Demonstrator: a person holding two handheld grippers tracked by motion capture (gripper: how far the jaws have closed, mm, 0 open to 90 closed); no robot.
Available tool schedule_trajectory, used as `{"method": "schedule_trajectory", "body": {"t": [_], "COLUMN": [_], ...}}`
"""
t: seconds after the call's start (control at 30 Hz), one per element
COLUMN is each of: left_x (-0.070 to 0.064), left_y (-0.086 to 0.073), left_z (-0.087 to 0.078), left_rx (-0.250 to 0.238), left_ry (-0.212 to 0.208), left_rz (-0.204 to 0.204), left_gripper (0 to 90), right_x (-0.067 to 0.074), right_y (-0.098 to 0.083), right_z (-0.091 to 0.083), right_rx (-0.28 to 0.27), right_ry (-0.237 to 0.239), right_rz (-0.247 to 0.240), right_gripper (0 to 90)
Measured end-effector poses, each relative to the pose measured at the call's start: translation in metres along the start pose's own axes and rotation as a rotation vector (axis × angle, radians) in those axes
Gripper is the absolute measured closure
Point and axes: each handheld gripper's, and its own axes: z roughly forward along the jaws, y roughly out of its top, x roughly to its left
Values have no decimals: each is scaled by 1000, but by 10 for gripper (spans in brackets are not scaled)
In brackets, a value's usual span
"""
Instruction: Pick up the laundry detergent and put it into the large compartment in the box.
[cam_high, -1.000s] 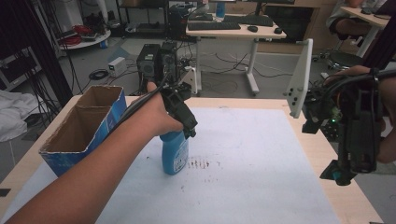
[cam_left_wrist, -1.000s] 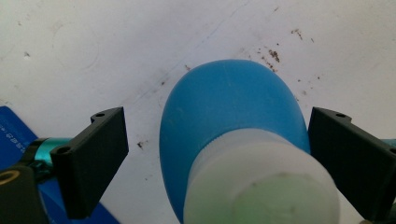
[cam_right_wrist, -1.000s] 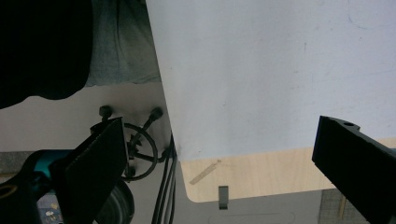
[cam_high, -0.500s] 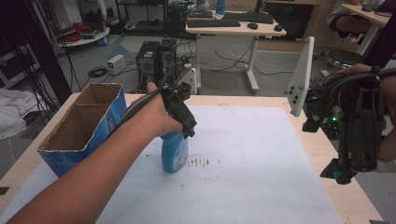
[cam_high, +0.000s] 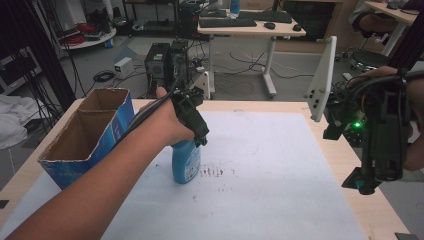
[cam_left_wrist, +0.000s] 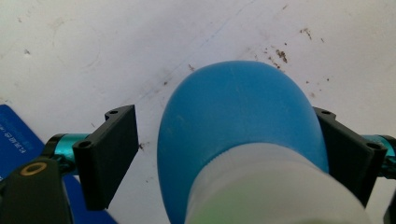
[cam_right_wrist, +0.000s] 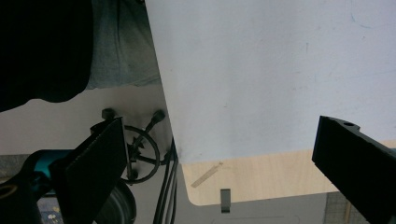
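A blue bottle (cam_high: 186, 162) with a white cap end stands upright on the white mat (cam_high: 280, 170), left of the middle. My left gripper (cam_high: 199, 140) comes down over its top from above. In the left gripper view the bottle (cam_left_wrist: 233, 126) sits between the jaws: the right jaw lies against its side, while a narrow gap separates the left jaw from it, so my left gripper (cam_left_wrist: 226, 140) is open around it. My right gripper (cam_high: 365, 181) hangs over the table's right edge, pointing down. Its jaws are spread wide in the right gripper view (cam_right_wrist: 219, 154), with nothing between them.
An open cardboard box (cam_high: 119, 117) with blue sides stands at the table's left, close to the bottle. A white upright panel (cam_high: 320, 80) is fixed at the far right edge. Dark specks (cam_high: 212, 172) mark the mat beside the bottle. The wooden table corner (cam_right_wrist: 261, 182) lies below my right gripper.
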Motion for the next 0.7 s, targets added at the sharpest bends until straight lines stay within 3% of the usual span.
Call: {"method": "schedule_trajectory", "body": {"t": [0.5,0.7], "left_x": [-2,-2], "left_y": [1,2], "left_z": [0,0], "left_rx": [16,6], "left_ry": [-4,-6], "left_rz": [9,12], "left_gripper": [257,260], "right_x": [0,-2], "right_y": [1,0], "right_z": [1,2], "right_rx": [2,3], "right_ry": [3,5], "right_rz": [-1,6], "right_gripper": [26,26]}}
